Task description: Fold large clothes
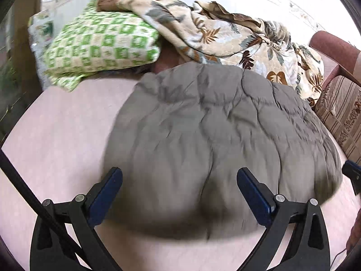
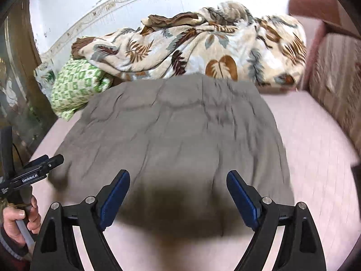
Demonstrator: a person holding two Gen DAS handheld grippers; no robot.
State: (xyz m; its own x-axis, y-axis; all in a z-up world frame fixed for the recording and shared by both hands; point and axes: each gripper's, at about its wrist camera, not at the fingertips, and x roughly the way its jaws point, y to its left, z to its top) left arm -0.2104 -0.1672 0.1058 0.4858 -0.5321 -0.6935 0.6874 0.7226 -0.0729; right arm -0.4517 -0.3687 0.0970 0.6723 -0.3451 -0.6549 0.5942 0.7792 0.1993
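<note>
A grey-brown garment lies folded flat and wrinkled on the pink bed sheet. It also shows in the right wrist view. My left gripper is open and empty, hovering over the garment's near edge, fingers apart. My right gripper is open and empty too, over the near edge of the garment. The left gripper shows from the side in the right wrist view, held by a hand. A tip of the right gripper shows at the right edge of the left wrist view.
A leaf-patterned blanket lies bunched behind the garment. A green-and-white checked pillow sits at the back left. A striped sofa cushion and reddish armrest stand at the right. A dark wooden frame is at the left.
</note>
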